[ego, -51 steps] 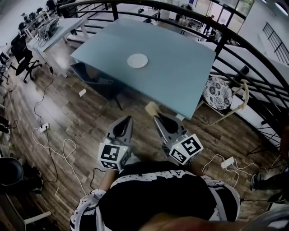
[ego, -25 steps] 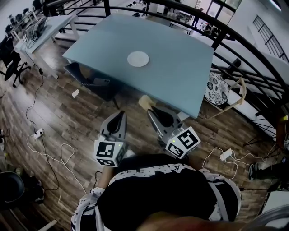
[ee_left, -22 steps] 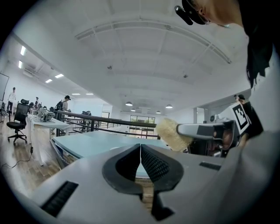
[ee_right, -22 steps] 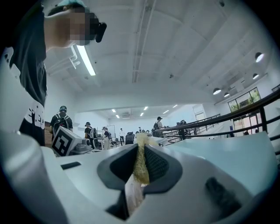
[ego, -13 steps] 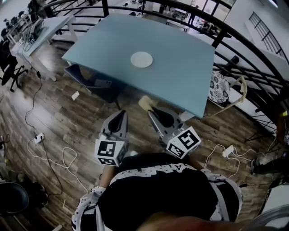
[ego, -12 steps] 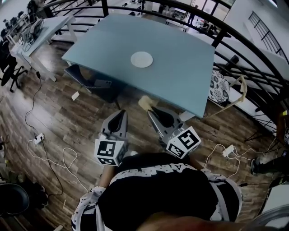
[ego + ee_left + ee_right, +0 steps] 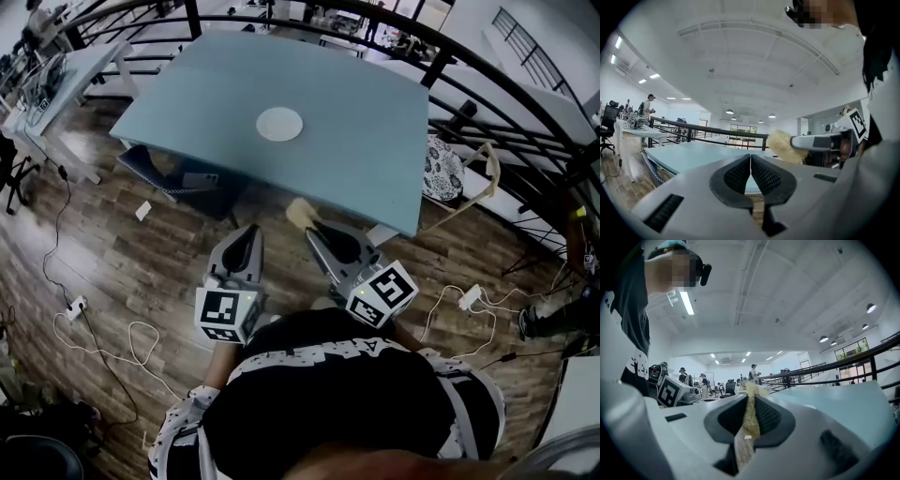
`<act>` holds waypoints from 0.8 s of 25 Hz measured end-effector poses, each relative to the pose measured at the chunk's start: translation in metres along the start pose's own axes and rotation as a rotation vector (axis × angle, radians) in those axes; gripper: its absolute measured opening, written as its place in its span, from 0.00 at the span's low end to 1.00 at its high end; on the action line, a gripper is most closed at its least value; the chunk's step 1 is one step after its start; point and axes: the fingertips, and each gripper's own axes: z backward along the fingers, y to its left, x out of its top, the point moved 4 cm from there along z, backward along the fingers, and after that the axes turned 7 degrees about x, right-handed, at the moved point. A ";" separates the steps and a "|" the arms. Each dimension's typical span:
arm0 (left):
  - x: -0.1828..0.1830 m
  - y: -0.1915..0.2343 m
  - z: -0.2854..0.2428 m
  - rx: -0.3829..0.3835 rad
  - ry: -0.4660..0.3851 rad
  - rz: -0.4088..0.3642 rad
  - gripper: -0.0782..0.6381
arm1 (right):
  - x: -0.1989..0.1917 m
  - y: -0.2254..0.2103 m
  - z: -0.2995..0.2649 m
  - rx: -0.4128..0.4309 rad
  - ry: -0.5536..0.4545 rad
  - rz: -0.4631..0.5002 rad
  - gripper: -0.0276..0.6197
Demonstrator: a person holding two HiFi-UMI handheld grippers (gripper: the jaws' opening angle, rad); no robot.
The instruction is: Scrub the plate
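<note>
A white plate (image 7: 279,124) lies on the pale blue table (image 7: 356,150), far ahead of both grippers. My left gripper (image 7: 249,234) hangs over the wooden floor short of the table's near edge; in the left gripper view (image 7: 750,160) its jaws are shut with nothing between them. Beside it my right gripper (image 7: 315,231) is shut on a yellowish scrub sponge (image 7: 298,213), whose fibres stick up between the jaws in the right gripper view (image 7: 751,414). The sponge (image 7: 785,146) also shows in the left gripper view.
A dark blue chair (image 7: 178,173) is tucked under the table's left side. A chair with a patterned cushion (image 7: 448,169) stands at the right by the black railing (image 7: 487,89). Cables and a power strip (image 7: 468,296) lie on the floor. Another desk (image 7: 56,75) stands far left.
The table and plate have drifted in the head view and the table's near edge is closer to the grippers. Both grippers keep their pose, the right still holding the sponge.
</note>
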 end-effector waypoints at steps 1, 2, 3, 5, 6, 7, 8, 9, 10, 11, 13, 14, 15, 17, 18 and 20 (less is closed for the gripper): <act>0.000 0.000 -0.001 -0.005 0.002 0.001 0.13 | 0.000 0.000 -0.001 -0.002 0.005 -0.001 0.12; -0.001 0.001 -0.003 -0.009 0.004 0.004 0.13 | 0.000 0.001 -0.002 -0.001 0.010 -0.002 0.12; -0.002 0.001 -0.005 -0.013 0.007 0.008 0.13 | 0.000 0.001 -0.003 0.002 0.014 -0.003 0.12; -0.003 0.001 -0.010 -0.020 0.012 0.016 0.13 | -0.001 0.000 -0.005 0.008 0.020 -0.003 0.12; -0.003 0.002 -0.012 -0.021 0.012 0.016 0.13 | -0.001 -0.001 -0.007 0.011 0.023 0.003 0.12; -0.003 0.003 -0.013 -0.019 0.011 0.016 0.13 | -0.002 -0.002 -0.009 0.015 0.025 0.010 0.12; -0.003 0.006 -0.014 -0.016 0.009 0.015 0.13 | -0.002 -0.003 -0.012 0.019 0.023 0.014 0.12; -0.002 0.008 -0.014 -0.011 0.008 0.014 0.13 | -0.002 -0.005 -0.016 0.021 0.021 0.009 0.12; -0.002 0.011 -0.015 -0.004 0.008 0.011 0.13 | -0.002 -0.007 -0.020 0.021 0.019 -0.002 0.12; -0.002 0.015 -0.016 0.003 0.010 0.006 0.13 | -0.002 -0.010 -0.025 0.025 0.019 -0.012 0.12; 0.000 0.022 -0.022 0.022 0.012 -0.005 0.13 | -0.001 -0.020 -0.036 0.048 0.016 -0.014 0.12; 0.001 0.026 -0.026 0.037 0.012 -0.006 0.13 | 0.000 -0.025 -0.043 0.063 0.013 -0.011 0.12; 0.002 0.031 -0.029 0.054 0.013 -0.004 0.13 | 0.000 -0.030 -0.049 0.077 0.012 -0.009 0.12; 0.005 0.042 -0.036 0.089 0.013 0.005 0.13 | 0.002 -0.038 -0.061 0.105 0.007 -0.009 0.12; 0.007 0.047 -0.039 0.101 0.012 0.007 0.13 | 0.004 -0.041 -0.066 0.118 0.005 -0.009 0.12; 0.010 0.053 -0.046 0.117 0.008 0.010 0.13 | 0.005 -0.048 -0.075 0.134 0.003 -0.004 0.12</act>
